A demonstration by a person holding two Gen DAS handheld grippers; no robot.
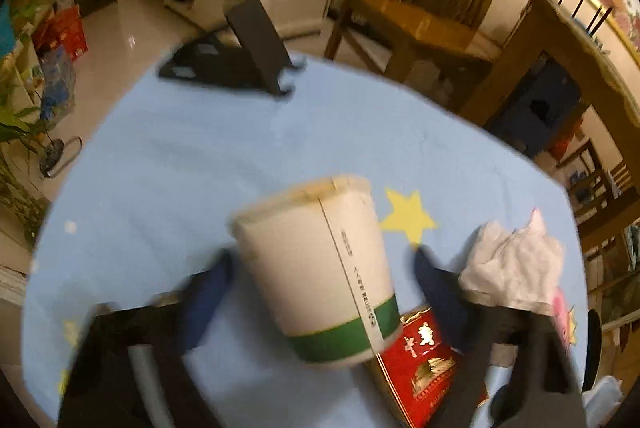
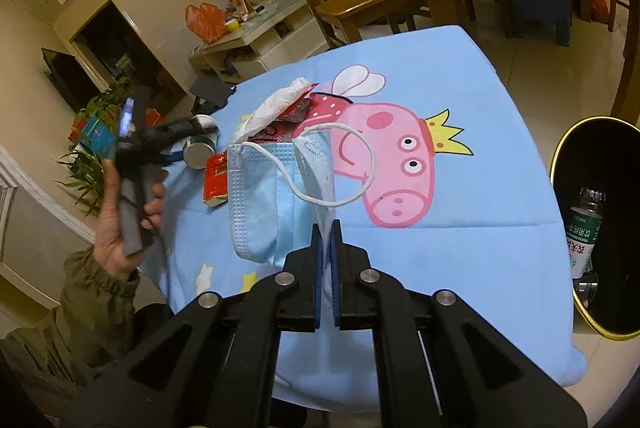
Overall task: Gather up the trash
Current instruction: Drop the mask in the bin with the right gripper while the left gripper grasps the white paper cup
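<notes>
My right gripper [image 2: 327, 228] pinches the blue pleated face mask [image 2: 264, 196], left gripper [image 1: 320, 260] straddles the white paper cup [image 1: 320, 260] unclamped; only a bottle [image 2: 582, 232] binned at 3 o'clock.

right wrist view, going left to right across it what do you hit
hand holding the left gripper → red cigarette box → light blue face mask clamped in the right gripper → pink cartoon pig print on the blue tablecloth → black gold-rimmed trash bin
</notes>
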